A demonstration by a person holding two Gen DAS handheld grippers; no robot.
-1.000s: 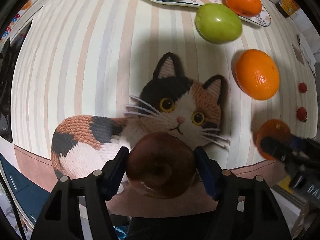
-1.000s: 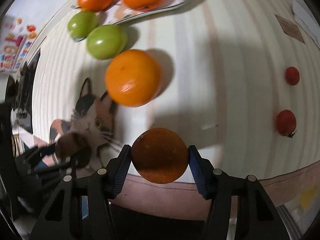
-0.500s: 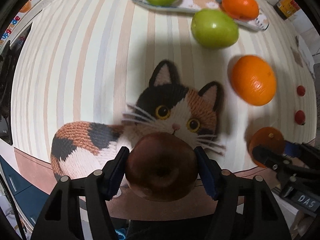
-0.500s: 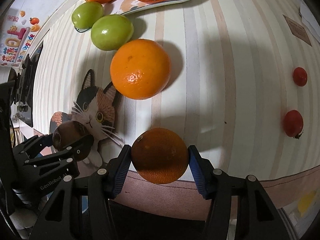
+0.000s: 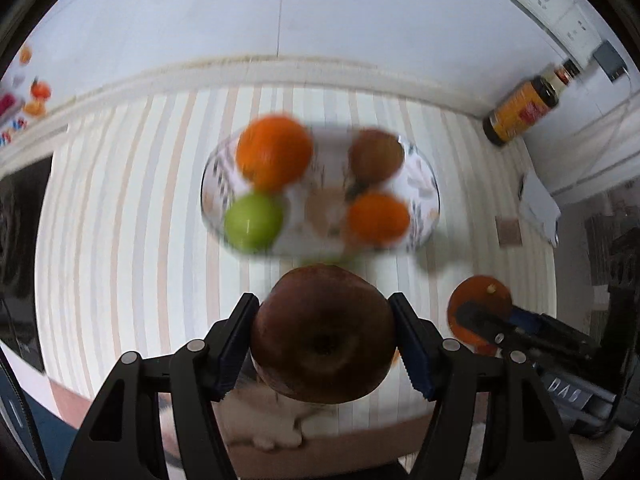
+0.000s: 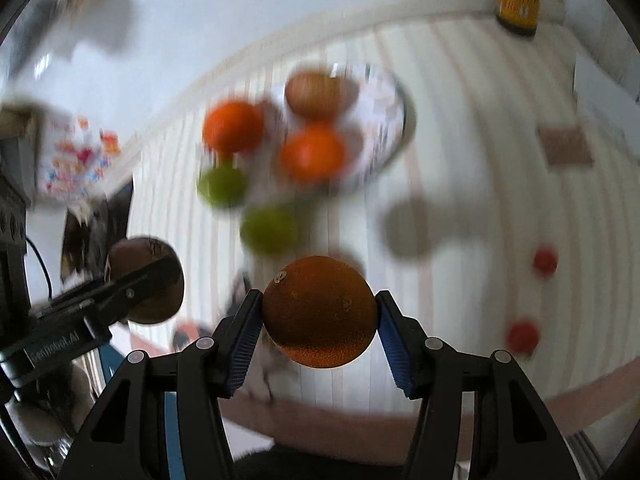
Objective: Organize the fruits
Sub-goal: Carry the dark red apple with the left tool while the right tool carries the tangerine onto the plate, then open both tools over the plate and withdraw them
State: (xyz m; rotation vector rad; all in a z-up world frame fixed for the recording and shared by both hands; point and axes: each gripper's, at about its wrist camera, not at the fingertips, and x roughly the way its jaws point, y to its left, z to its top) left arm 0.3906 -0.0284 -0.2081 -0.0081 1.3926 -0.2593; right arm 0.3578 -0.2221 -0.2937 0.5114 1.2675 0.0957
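Left tool (image 5: 323, 338): its two blue-padded black fingers are clamped on a dark reddish-brown round apple (image 5: 323, 332), pads pressed to both sides, the fruit clear of the surface.
Right tool (image 6: 319, 318): closed the same way on a dull dark-orange round orange (image 6: 319, 312), one pad against each side.
Tools to each other: in the left wrist view the right tool and its orange show low at the right; in the right wrist view the left tool and its apple show at the left.
Bench (image 5: 120, 220): covered with a pale cloth in cream and tan stripes.
Plate (image 5: 420, 176): an oval patterned white dish beyond both tools, blurred, holding a bright orange fruit (image 5: 274, 152), a second orange fruit (image 5: 378, 216), a green apple (image 5: 254, 222) and a brownish fruit (image 5: 376, 156).
Loose green apple (image 6: 268, 228): on the cloth just in front of the plate.
Small red fruits (image 6: 522, 334): two, blurred, well apart from the plate at the right.
Bottle (image 5: 524, 106): dark, orange-labelled, at the far right corner by the wall.
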